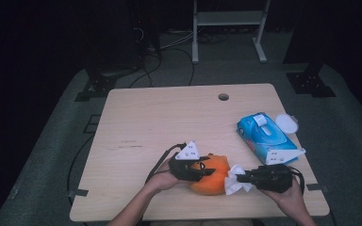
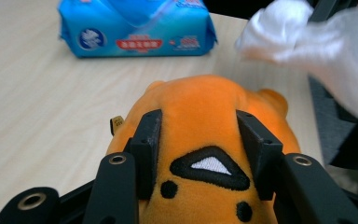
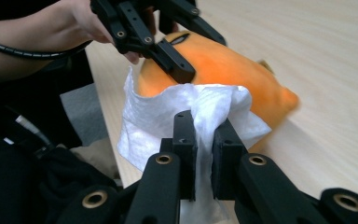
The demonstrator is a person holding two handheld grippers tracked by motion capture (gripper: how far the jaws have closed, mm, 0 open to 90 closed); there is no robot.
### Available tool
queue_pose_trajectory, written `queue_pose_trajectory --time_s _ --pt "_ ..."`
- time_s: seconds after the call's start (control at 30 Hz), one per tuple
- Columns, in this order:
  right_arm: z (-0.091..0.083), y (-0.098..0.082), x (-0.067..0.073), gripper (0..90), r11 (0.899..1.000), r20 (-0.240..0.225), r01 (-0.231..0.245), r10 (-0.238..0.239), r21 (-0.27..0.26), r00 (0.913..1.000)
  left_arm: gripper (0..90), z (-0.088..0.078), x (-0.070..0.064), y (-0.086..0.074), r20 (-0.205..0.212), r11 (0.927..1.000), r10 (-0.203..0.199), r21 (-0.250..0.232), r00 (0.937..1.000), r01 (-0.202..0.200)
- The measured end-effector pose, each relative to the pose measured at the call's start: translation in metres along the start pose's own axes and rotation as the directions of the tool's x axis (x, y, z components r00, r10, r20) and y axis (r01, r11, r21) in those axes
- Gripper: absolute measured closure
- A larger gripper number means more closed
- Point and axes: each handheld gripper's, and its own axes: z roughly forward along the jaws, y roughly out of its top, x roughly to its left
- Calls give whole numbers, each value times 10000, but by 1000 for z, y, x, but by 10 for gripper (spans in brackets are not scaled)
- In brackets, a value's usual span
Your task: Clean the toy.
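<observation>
Roughly, from largest to smallest:
Room: dark all round, grey floor (image 1: 52, 141), black stands and loose cables behind the table, a pale shelf frame (image 1: 228, 28) at the far end.
Table: light wood top (image 1: 169, 117) with a round cable hole (image 1: 223, 97) near the far edge; the far and left parts lie bare, and all the work sits close to the near edge.
Wet-wipes pack: blue pack (image 1: 264, 136) near the right edge, its white lid (image 1: 286, 124) flipped open beside it; well apart from the toy.
Plush toy: orange plush toy (image 1: 210, 178) lying on the table near the near edge, between the two grippers.
Left gripper: left gripper (image 2: 200, 140) has its jaws clamped on either side of the toy's body, pads pressing into the plush.
Right gripper: right gripper (image 3: 204, 140) has narrow jaws pinching a white wet wipe (image 3: 186, 112), which lies against the toy's side.
Hard to see: the toy's underside is hidden and its face is partly covered by jaws; the wipe's lower end is cut off at the picture's edge; it probably touches the toy, though blur leaves that unsure.
</observation>
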Motion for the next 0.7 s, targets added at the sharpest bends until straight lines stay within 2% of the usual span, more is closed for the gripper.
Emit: queue_pose_trajectory --time_s 0.07,0.17,0.2,0.27,0.3,0.37,0.47,0.53,0.57,0.6,0.7 --pt "-7 -1 -3 817 10000 281 -33 34 -35 9996 564 -5 5 3 -225 9999 -27 -107 9997 25" --pt "-15 -6 -9 816 9995 827 -64 39 304 9966 563 -13 12 8 -738 9998 100 -149 9972 -112" --pt "-15 -6 -9 816 9995 827 -64 39 304 9966 563 -13 12 8 -738 9998 100 -149 9972 -112" --pt "-18 -18 -24 814 9955 1456 -363 232 878 9891 562 -19 23 11 -1163 9998 23 -212 9932 -48" --pt "-18 -22 -28 814 9935 1606 -473 303 1035 9866 562 -19 23 11 -1163 9998 23 -212 9932 -48" --pt "-18 -29 -34 814 9898 1881 -597 346 1293 9815 560 -26 34 12 -1601 9999 26 -137 9871 -48" --pt "-16 -38 -43 809 9832 2338 -767 364 1658 9716 555 -30 43 11 -2171 9998 203 -18 9759 -212" --pt "-15 -42 -48 798 9809 2484 -842 388 1751 9679 554 -31 49 9 -2376 9999 151 20 9712 -151" --pt "-15 -42 -48 798 9809 2484 -842 388 1751 9679 553 -31 49 9 -2376 9999 151 20 9712 -151" --pt "-15 -45 -51 760 9815 2726 -866 374 1709 9614 553 -30 54 4 -2499 10000 -3 -21 9683 -2" --pt "-18 -47 -54 701 9868 2812 -940 536 1322 9582 551 -25 61 -5 -2632 9996 -237 99 9645 273"
